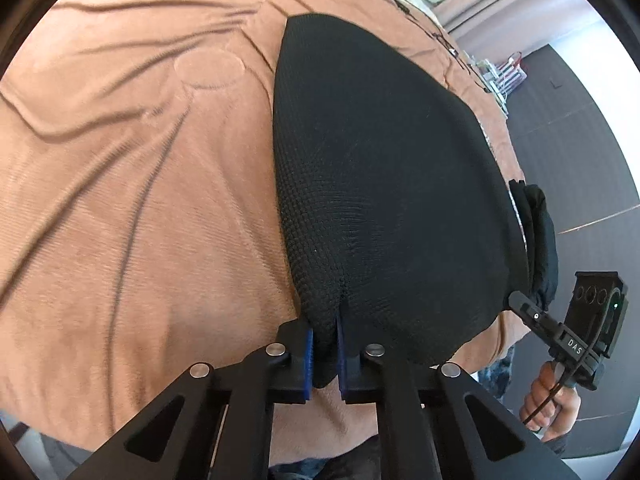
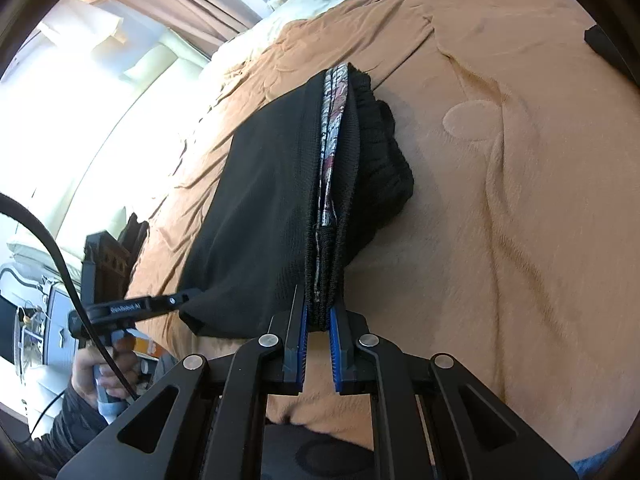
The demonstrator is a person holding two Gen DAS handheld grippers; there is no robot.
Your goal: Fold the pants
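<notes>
The black pants lie folded into a thick stack on the brown blanket of the bed, close to its near edge, and both tools are clamped onto that near end. The left gripper has its blue pads pinched tight on a bunched corner of the knit cloth, while over in the right wrist view the right gripper squeezes the layered edge of the stack, a patterned lining showing between the black layers. A hand holds the right tool's handle just off the bed's edge, and the dark floor lies beyond.
</notes>
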